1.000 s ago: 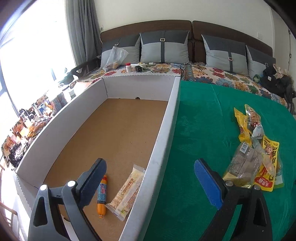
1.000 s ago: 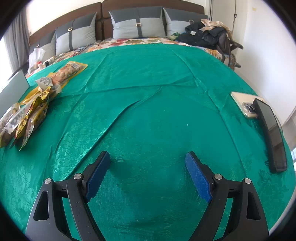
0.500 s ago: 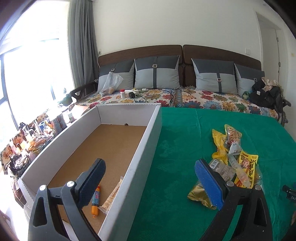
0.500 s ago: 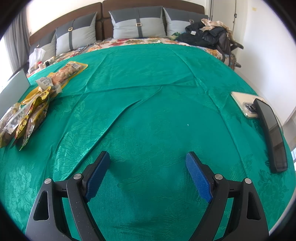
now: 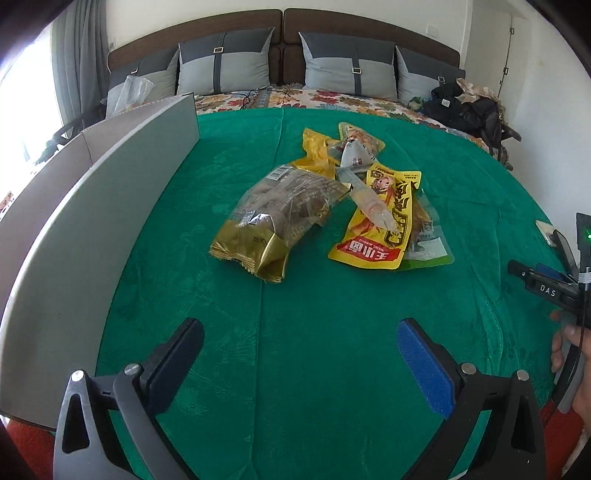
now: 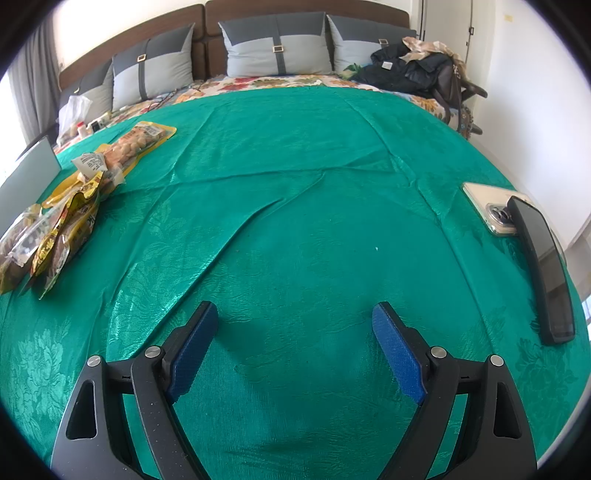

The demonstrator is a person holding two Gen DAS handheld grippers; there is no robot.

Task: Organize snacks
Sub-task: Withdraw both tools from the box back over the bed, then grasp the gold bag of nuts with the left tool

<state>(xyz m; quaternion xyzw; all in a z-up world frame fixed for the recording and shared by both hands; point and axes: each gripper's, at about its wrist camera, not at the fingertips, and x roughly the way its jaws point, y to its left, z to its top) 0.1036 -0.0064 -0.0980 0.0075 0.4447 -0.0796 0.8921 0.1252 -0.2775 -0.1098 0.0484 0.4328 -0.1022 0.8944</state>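
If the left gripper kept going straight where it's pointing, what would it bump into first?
Probably the green bedspread itself, since the left gripper tilts downward with its jaws opening and empty. Just beyond lies the gold snack bag, though depth is hard to judge.

Both wrist views downward, sharing snack pile (image 5: 332, 206)

The box (image 5: 92, 229) wall hides whatever's inside it, and a green packet (image 5: 424, 254) is mostly buried under the yellow pouch (image 5: 384, 221).

Sunlit bedroom (image 5: 491, 22), probably curtained window (image 5: 79, 59)
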